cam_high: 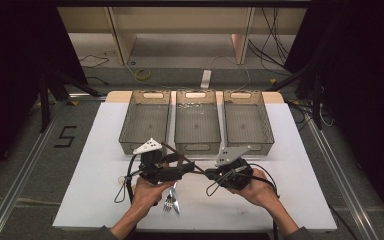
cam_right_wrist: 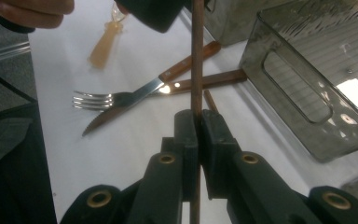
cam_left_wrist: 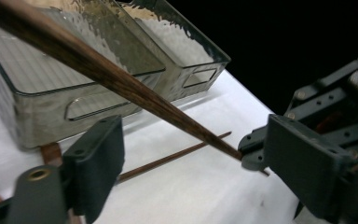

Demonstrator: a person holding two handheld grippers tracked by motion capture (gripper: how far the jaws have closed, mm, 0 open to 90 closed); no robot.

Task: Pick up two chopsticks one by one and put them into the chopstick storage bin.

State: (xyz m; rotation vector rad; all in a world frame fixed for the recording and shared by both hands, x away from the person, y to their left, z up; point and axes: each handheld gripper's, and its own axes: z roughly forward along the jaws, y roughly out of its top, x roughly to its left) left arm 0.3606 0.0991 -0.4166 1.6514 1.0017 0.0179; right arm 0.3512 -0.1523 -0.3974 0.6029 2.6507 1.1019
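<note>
One dark wooden chopstick [cam_right_wrist: 196, 56] sits pinched in the right gripper [cam_right_wrist: 198, 122], while the left gripper [cam_left_wrist: 182, 154], jaws spread, is mid-handover and should next close on it.

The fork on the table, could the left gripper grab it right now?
Probably yes. The left gripper stands open with nothing pressed between its pads, and the fork lies bare on the table close below it, crossed over a knife.

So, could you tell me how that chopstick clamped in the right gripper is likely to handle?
The chopstick spans straight from the right gripper, so probably stiff. Slim and wooden, likely light. Round and tapered, it may pivot or slip when nudged.
</note>
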